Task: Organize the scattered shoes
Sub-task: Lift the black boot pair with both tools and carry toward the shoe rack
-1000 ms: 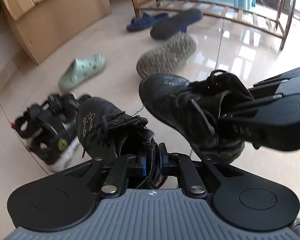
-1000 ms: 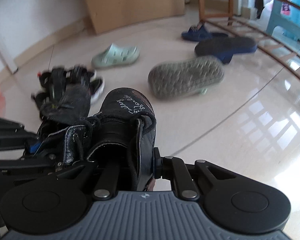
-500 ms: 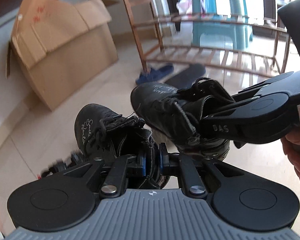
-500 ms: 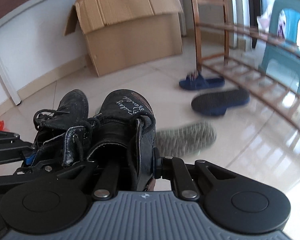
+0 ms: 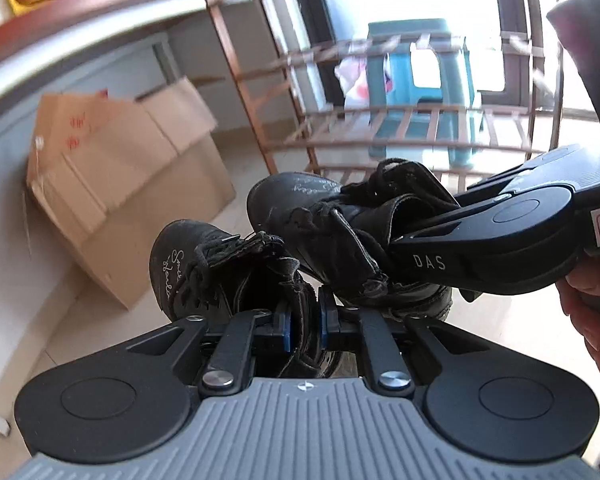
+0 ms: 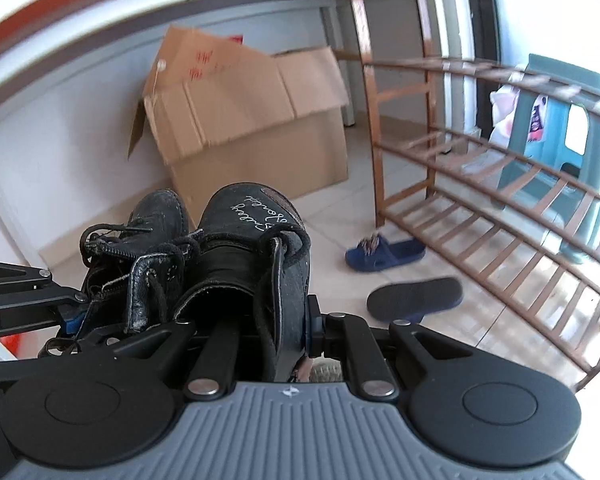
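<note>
Nearest in the left wrist view, the left gripper point(image 5: 303, 322) is pinched narrow on the back collar of a black lace-up boot point(image 5: 204, 276), the blue pads pressing the leather from both sides. That boot points away from the camera, its toe carrying pale script lettering. Just to its right and a little farther, the right gripper point(image 5: 384, 250) reaches in from the right edge, held by a hand point(image 5: 592, 312), and grips the second black boot point(image 5: 320, 216) at its ankle opening. The two boots hang side by side, off the floor, close together; whether they touch cannot be told.

In the right wrist view, the right gripper point(image 6: 260, 320) is closed on the side wall of the second boot's collar, with the script-marked toe aimed forward. The first boot sits just left of it, held by the left gripper coming in from the left edge.

Farther out on the tiled floor point(image 6: 332, 224), to the right, a dark blue slipper point(image 6: 414, 298) lies sole up, and beyond it a blue slide sandal point(image 6: 386, 252) lies near the foot of a wooden shoe rack point(image 6: 480, 216). The rack's slatted shelves run along the right. A cardboard box point(image 6: 252, 132) stands against the far wall on the left, and a teal plastic stool point(image 6: 564, 152) stands behind the rack.
</note>
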`<control>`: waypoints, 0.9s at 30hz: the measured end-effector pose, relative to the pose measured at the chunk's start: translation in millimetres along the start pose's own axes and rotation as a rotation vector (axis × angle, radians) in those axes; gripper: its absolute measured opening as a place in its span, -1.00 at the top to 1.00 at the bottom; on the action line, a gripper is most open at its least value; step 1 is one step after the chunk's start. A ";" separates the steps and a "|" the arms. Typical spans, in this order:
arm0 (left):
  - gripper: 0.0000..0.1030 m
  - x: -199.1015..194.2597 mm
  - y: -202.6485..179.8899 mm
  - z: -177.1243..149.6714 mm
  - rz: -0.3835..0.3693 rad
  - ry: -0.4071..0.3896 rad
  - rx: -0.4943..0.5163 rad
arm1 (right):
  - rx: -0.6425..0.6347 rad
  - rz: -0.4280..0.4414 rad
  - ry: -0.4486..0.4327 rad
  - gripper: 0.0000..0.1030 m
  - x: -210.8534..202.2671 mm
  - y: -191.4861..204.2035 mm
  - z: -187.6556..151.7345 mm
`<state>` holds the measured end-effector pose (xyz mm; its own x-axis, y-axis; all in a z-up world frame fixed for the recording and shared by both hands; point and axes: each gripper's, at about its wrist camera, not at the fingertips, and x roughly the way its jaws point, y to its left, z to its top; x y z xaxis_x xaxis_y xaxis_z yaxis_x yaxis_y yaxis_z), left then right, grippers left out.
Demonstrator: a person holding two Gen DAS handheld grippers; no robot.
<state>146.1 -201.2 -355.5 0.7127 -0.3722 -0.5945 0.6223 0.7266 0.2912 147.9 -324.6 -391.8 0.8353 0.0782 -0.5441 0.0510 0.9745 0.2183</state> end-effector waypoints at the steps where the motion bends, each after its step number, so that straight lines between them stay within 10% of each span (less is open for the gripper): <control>1: 0.73 -11.8 3.1 19.4 -0.005 -0.009 0.011 | 0.007 -0.004 -0.006 0.76 -9.1 0.1 12.4; 15: 0.73 -132.2 37.8 291.8 -0.047 -0.094 0.179 | 0.161 -0.063 -0.122 0.76 -169.6 -20.6 247.1; 27: 0.73 -115.1 71.6 450.0 -0.156 -0.150 0.227 | 0.242 -0.144 -0.208 0.76 -205.6 -74.7 398.3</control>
<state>254.3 -366.3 71.1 0.6324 -0.5621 -0.5330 0.7721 0.5127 0.3755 190.3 -497.2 26.4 0.9025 -0.1255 -0.4119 0.2840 0.8925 0.3503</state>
